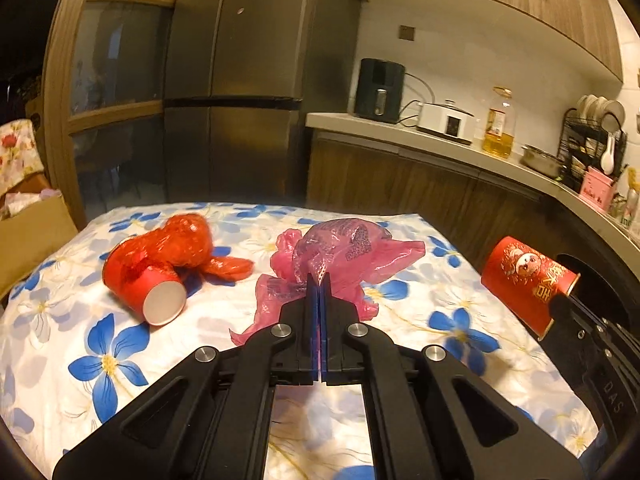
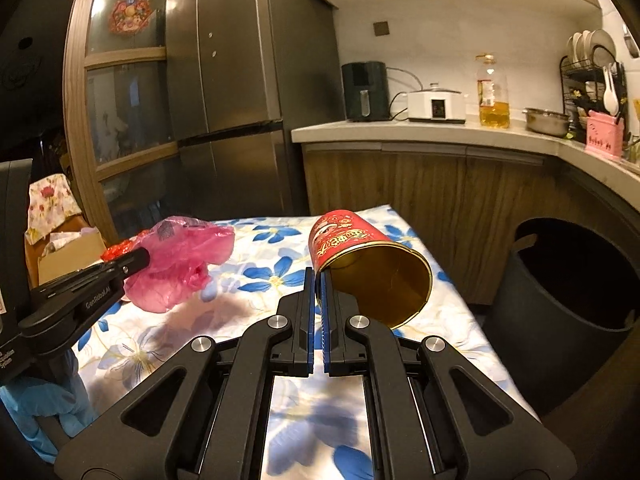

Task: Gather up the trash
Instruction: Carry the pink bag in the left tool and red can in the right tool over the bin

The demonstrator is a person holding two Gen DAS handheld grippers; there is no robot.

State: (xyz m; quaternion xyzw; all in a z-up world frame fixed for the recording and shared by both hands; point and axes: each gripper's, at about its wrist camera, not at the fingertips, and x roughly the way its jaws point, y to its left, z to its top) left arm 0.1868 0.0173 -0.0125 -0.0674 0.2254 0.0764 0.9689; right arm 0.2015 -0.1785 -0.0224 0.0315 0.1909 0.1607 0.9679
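My left gripper is shut on a crumpled pink plastic bag, which hangs lifted above the flowered tablecloth. From the right wrist view the same pink bag dangles from the left gripper. My right gripper is shut on the rim of a red paper cup with a gold inside, held off the table on its side. That red cup shows at the right in the left wrist view. Another red cup lies on the cloth, tangled with a red plastic bag.
A dark round bin stands on the floor right of the table, below the kitchen counter with appliances and an oil bottle. A fridge stands behind the table. A cardboard box sits at the far left.
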